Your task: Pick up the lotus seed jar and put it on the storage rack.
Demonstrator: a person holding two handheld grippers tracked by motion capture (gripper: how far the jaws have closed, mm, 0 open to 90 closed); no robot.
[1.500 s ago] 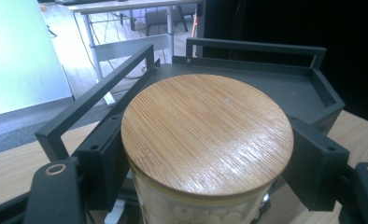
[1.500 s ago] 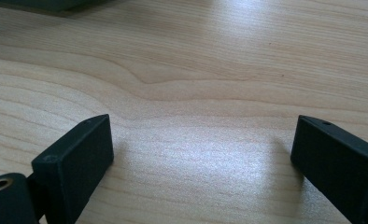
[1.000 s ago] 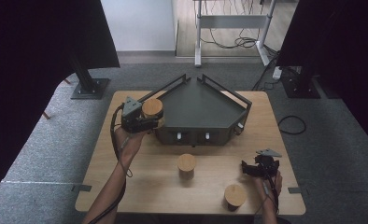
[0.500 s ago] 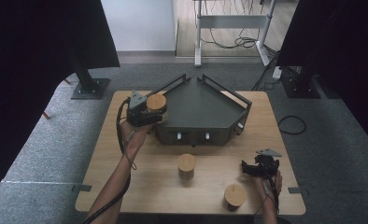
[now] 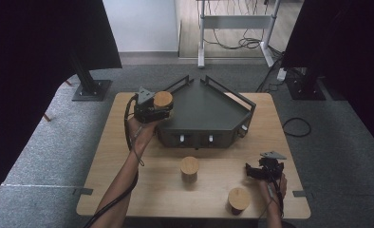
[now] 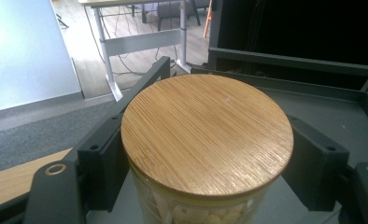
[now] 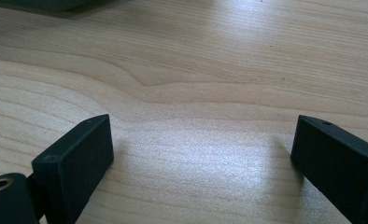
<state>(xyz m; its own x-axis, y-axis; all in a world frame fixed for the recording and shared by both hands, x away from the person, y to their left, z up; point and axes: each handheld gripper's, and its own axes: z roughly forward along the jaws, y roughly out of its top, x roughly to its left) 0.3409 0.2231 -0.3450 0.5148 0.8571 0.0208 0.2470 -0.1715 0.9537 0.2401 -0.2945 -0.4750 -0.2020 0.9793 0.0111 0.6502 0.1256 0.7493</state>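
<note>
Carrying a jar (image 5: 163,100) in the left gripper (image 5: 153,110), at the upper left of the high view's table (image 5: 114,156), jaws clamped on the glass body just below the bamboo lid, with pale contents visible through the glass in the left gripper view (image 6: 205,135). Drifting rightward across the frame compared with a second ago: then hanging over bare wood beside the dark tray (image 5: 209,111), now crossing the tray's left rail and hovering over its near left corner. Meaning, most likely, the placing of this jar inside the tray being close, with a lowering onto the grey floor and a release remaining. Seeing, in the left gripper view, the tray's rails and flat floor spreading behind and beneath the lid, so nothing appearing to block the descent. Moving to the centre of the high view: a second jar (image 5: 190,169) standing upright on the table in front of the tray, untouched and in the same spot as before. Lower right: a third jar (image 5: 238,199) standing near the table's front edge, likewise unmoved. Just above and right of it, the right gripper (image 5: 251,172) resting motionless, jaws spread wide over bare wood with nothing between them, as the right gripper view confirms, seemingly waiting for its turn at the remaining jars.
</note>
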